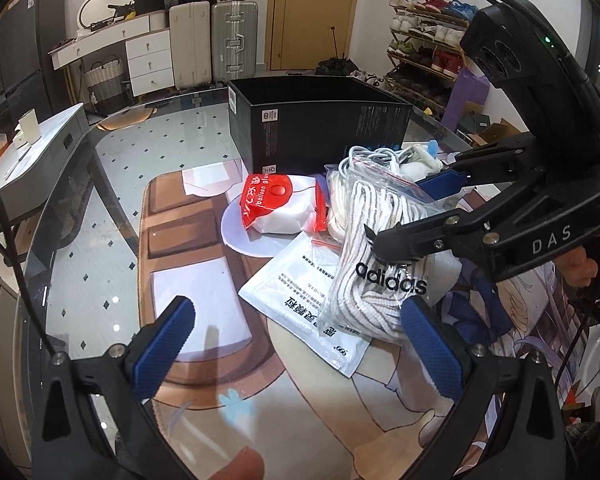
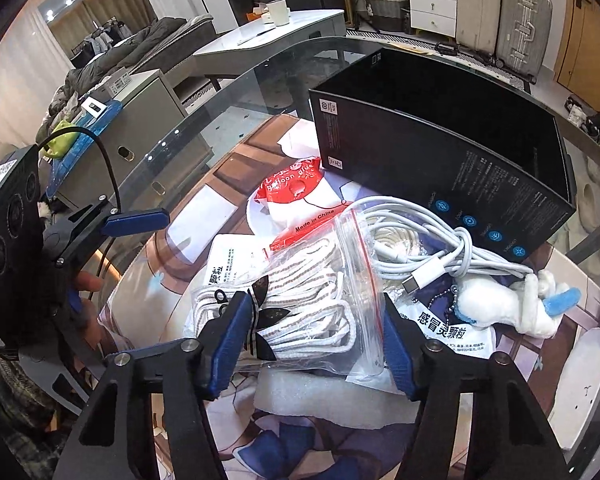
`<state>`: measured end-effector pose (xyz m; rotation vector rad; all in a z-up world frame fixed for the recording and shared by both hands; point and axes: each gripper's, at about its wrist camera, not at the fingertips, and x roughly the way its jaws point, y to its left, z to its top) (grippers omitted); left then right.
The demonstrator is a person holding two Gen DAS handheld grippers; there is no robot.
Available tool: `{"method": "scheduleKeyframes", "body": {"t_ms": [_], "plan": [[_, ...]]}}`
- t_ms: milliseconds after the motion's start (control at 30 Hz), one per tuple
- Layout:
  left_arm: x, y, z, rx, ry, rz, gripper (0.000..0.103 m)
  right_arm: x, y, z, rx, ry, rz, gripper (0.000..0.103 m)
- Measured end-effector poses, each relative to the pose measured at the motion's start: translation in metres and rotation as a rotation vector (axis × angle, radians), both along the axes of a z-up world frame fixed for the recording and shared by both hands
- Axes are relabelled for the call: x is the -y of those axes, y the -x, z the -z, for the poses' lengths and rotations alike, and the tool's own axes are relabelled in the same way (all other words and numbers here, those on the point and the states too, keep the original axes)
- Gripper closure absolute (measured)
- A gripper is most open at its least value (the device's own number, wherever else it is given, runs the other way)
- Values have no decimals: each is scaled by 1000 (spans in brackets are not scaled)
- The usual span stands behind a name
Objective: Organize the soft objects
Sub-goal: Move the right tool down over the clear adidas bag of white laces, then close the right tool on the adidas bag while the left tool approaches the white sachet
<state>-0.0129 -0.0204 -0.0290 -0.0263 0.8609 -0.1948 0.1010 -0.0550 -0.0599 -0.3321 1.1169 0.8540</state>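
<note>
Laces in a clear adidas zip bag [image 2: 308, 316] lie between the spread fingers of the right gripper [image 2: 312, 344], the bag's long axis running from 8 to 2 o'clock in the right wrist view; whether the pads already touch the plastic I cannot tell. The left gripper [image 1: 312, 340] hangs wide apart and empty, with the bag at its 1 o'clock, so the right one is nearer. The black box [image 2: 452, 152] stands open at 12 to 1 o'clock, just beyond a coiled white cable [image 2: 432, 252] and a plush toy [image 2: 516, 308]. Everything rests on a printed mat [image 1: 204, 288] over a glass table [image 1: 80, 184], in a cluttered room with suitcases [image 1: 212, 40].
</note>
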Motion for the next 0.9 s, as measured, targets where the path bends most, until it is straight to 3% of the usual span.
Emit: {"method": "scheduleKeyframes", "body": {"t_ms": [200,367,600,900], "plan": [[-2,-1,1,-20,1,-10,0,0,3,1,-7,2,-8,68],[-6,-2,1,-32,18,-20,0,13,1,-11,-41,-65,15,86],[-11,-6,4,-48,21,-42,0,35,0,-22,-63,-110,37,89],[5,-20,4,-85,40,11,0,105,1,-40,-73,-147,167,91]]}}
